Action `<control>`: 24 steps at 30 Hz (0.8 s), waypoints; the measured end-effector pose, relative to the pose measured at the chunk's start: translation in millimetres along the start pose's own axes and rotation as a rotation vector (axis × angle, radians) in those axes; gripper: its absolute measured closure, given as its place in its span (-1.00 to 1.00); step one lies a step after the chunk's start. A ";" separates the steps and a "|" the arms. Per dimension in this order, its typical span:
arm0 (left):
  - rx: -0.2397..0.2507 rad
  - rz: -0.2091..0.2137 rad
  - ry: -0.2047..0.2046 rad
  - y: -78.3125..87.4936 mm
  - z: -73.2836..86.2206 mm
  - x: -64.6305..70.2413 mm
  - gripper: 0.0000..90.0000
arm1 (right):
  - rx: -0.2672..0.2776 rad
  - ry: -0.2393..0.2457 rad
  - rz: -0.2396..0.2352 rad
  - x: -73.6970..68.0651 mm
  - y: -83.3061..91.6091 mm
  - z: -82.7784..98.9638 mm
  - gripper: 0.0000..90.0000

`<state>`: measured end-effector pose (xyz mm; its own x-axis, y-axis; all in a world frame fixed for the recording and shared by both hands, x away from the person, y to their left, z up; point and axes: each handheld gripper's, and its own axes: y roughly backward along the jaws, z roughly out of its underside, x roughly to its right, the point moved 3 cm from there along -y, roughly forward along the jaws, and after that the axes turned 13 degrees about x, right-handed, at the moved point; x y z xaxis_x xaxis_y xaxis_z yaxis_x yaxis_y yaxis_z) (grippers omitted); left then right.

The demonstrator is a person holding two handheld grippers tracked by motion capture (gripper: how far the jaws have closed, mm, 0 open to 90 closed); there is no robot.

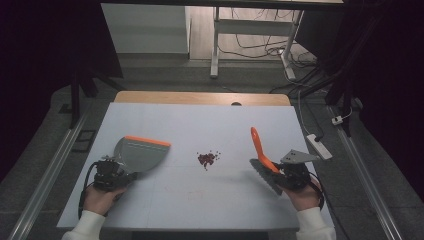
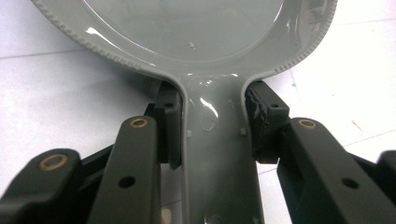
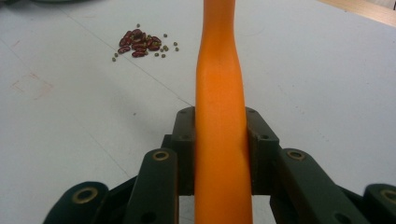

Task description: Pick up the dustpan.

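A grey dustpan (image 1: pixel 141 152) with an orange front lip lies on the left of the white table (image 1: pixel 200 125). My left gripper (image 1: pixel 120 173) is shut on its handle; in the left gripper view the pads (image 2: pixel 170 126) press both sides of the grey dustpan's (image 2: pixel 187 28) neck, with the left gripper (image 2: pixel 215 126) centred on it. My right gripper (image 1: pixel 275 171) is shut on an orange-handled brush (image 1: pixel 257 142) with grey bristles near the hand. The orange handle (image 3: pixel 219 70) runs up between the right gripper's (image 3: pixel 220 140) jaws. A small pile of red beans and green peas (image 1: pixel 207 158) (image 3: pixel 140 43) lies mid-table between the two tools.
A wooden strip (image 1: pixel 200 97) borders the table's far edge. A white power strip (image 1: pixel 318 146) lies off the right side on the floor. White desk legs and cables (image 1: pixel 250 45) stand beyond the table. Metal rails run along the floor on both sides.
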<state>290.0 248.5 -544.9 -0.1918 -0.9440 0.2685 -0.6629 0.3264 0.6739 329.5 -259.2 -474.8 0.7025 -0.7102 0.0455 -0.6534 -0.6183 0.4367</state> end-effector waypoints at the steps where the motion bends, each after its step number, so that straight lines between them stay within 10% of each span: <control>1: 0.009 0.008 -0.003 1.1 -0.3 -0.5 0.38 | 0.001 0.001 -0.001 -0.1 0.1 -0.2 0.55; 24: 0.111 0.113 -0.067 8.6 -9.1 -12.9 0.38 | 0.036 0.007 0.018 2.0 5.1 -4.2 0.55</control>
<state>293.4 264.0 -536.3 -0.3144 -0.9041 0.2894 -0.7099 0.4263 0.5607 328.8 -262.3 -468.7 0.6927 -0.7188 0.0595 -0.6754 -0.6176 0.4030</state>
